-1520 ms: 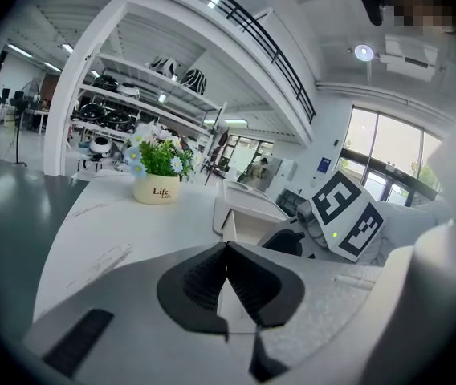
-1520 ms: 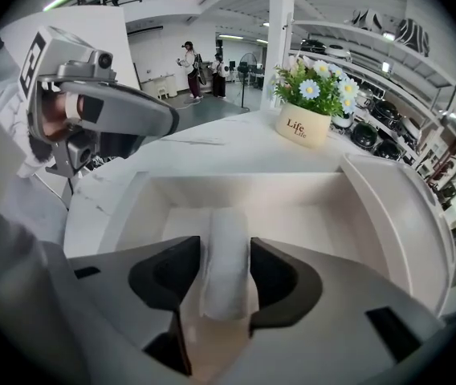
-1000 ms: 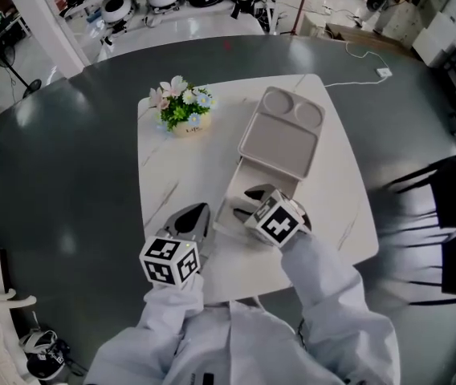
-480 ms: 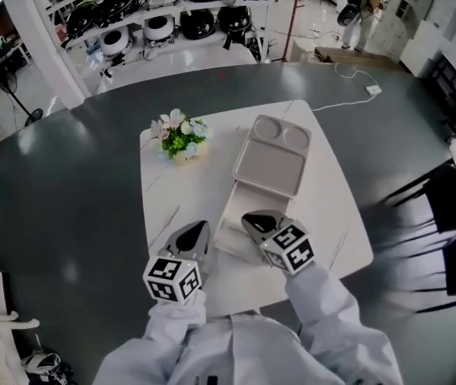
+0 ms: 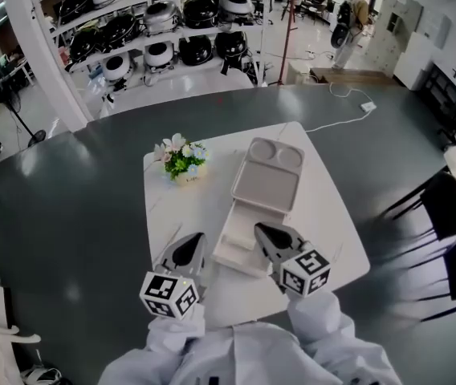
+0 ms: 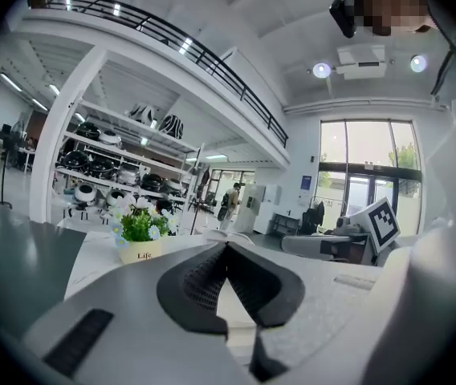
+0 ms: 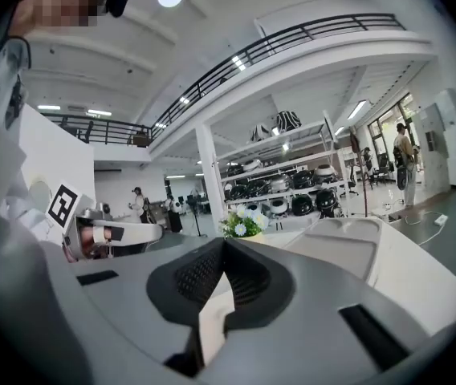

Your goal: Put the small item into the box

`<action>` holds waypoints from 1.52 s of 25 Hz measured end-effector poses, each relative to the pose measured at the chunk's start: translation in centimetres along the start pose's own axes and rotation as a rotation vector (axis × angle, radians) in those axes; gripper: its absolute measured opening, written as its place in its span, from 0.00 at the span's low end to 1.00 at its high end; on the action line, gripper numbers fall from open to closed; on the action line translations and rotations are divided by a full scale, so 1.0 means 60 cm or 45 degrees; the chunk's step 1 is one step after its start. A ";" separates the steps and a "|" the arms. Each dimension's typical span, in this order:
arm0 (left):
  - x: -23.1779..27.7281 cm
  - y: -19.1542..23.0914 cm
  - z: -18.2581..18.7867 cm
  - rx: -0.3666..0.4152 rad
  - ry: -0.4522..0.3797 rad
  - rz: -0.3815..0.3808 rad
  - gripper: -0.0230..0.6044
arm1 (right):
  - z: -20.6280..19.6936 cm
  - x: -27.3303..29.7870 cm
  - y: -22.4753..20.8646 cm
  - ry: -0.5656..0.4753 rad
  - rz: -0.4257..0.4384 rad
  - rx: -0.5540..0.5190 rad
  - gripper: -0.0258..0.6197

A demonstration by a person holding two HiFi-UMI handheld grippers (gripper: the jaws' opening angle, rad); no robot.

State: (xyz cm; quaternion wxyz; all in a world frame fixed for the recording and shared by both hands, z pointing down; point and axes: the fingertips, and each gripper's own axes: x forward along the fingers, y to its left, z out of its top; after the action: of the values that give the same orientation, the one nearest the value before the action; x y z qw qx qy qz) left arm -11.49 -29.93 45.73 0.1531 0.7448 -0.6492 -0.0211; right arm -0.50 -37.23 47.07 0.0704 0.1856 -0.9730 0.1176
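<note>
— While the right claw (image 5: 262, 231) was spread wide over the box (image 5: 230, 251) a second ago, what has changed?

— Its jaws have come together. In the right gripper view the pads meet at the tips with nothing pinched between them, and only a pale surface shows through the gap behind. It has also backed off the open tray and now sits at the box's near right edge.

— So the drop is done?

— I judge so. An empty, closed claw pulling away reads as a finished release. Closing the lid may be all that remains.

— Where is the small item?

— I can't make it out in any view. It is not in either claw and not on the bare counter (image 5: 324, 215) around the box. If it went in, it lies in the tray just left of the right claw's tips.

— And further out?

— The lid (image 5: 266, 184) stands open on the box's far side. The left claw (image 5: 194, 241), also closed and empty, rests near the box's left side. The flowers (image 5: 181, 160) sit beyond the box to its far left.
</note>
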 end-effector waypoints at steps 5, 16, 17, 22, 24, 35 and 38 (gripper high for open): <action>-0.017 -0.006 0.040 0.042 -0.082 0.011 0.03 | 0.048 -0.028 -0.003 -0.128 -0.029 0.025 0.03; -0.062 0.010 0.109 0.115 -0.228 0.104 0.03 | 0.121 -0.071 -0.014 -0.284 -0.123 -0.059 0.03; -0.065 0.011 0.111 0.113 -0.238 0.112 0.03 | 0.123 -0.074 -0.017 -0.291 -0.132 -0.064 0.03; -0.080 0.016 0.123 0.125 -0.278 0.145 0.03 | 0.135 -0.091 -0.023 -0.332 -0.166 -0.071 0.03; -0.084 0.018 0.125 0.119 -0.285 0.158 0.03 | 0.141 -0.095 -0.029 -0.351 -0.189 -0.070 0.03; -0.086 0.017 0.130 0.146 -0.284 0.191 0.03 | 0.150 -0.111 -0.041 -0.375 -0.242 -0.103 0.03; -0.087 0.020 0.127 0.160 -0.278 0.205 0.03 | 0.147 -0.111 -0.042 -0.374 -0.243 -0.107 0.03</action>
State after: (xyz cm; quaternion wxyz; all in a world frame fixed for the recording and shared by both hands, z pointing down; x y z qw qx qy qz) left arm -15.22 -26.53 37.91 0.0359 0.6917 -0.7196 -0.0489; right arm 5.80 -39.45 37.91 -0.0540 0.2890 -0.9549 0.0414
